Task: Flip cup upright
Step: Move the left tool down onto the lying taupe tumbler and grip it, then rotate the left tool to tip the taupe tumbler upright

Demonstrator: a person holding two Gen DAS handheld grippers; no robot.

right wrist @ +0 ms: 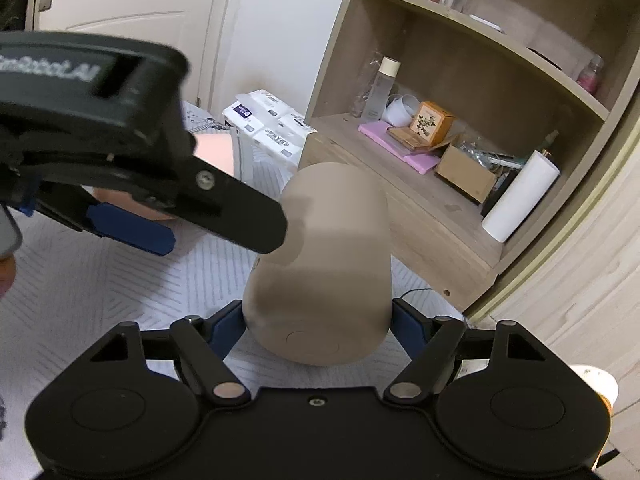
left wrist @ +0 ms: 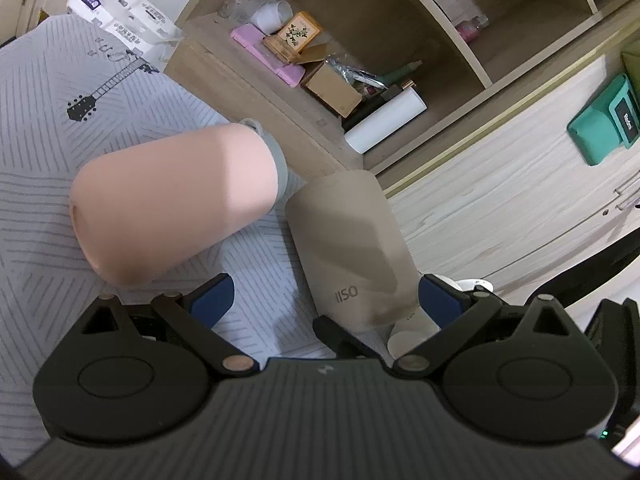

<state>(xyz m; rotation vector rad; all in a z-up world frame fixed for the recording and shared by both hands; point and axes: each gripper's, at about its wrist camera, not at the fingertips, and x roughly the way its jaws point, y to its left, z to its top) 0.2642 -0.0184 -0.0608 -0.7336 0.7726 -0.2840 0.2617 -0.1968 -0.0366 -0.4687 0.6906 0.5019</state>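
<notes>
Right now we've got the taupe cup (right wrist: pixel 320 264) lying on its side on the bed sheet (left wrist: pixel 36 184), base toward the right gripper (right wrist: pixel 318 326). The right jaws stand either side of the cup near its base, blue pads close to or touching the walls; can't tell if it's a firm clamp. Prob. we hold low on the body so a wrist roll swings the mouth up.

Our left gripper (left wrist: pixel 326 298) is spread wide, nothing between the pads. In the left wrist view the cup sits just beside the right pad, so we judge it's there as a stop vs. rolling, or waiting.

A pink cup (left wrist: pixel 172 208) w/ a grey band lies on its side nearby, apart from the taupe one.

Surface is soft: grey-striped sheet w/ a guitar print, so expect some give and wobble once upright. Beyond: wood shelf unit (right wrist: pixel 460 184) w/ boxes, bottles, a white roll (right wrist: pixel 520 196); tissue packs (right wrist: pixel 268 120), white door (right wrist: pixel 132 0), pale wood-look floor.
</notes>
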